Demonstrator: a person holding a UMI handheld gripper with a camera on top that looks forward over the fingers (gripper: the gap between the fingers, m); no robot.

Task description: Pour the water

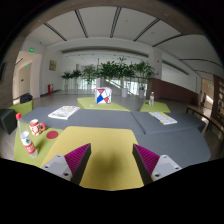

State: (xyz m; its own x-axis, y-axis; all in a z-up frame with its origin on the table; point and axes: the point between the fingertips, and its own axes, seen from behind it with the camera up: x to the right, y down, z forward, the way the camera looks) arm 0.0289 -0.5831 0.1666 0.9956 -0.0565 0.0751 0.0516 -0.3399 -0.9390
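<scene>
My gripper (111,152) is open and empty, and only the yellow-green tabletop (110,165) shows between its magenta pads (75,160). Well off to the left of the fingers, on the edge of a neighbouring table, stands a small group of containers: a bottle with a red and white label (28,144), a red and white cup (38,127) behind it, and a small red-topped item (18,117) further back. None of them is near the fingers. What the containers hold cannot be seen.
More yellow-green tables stand beyond, one with a white flat object (63,112), one with papers (163,118) and a small bottle (152,99). A red, white and blue sign (100,97) and a row of green plants (112,72) stand at the back of the hall.
</scene>
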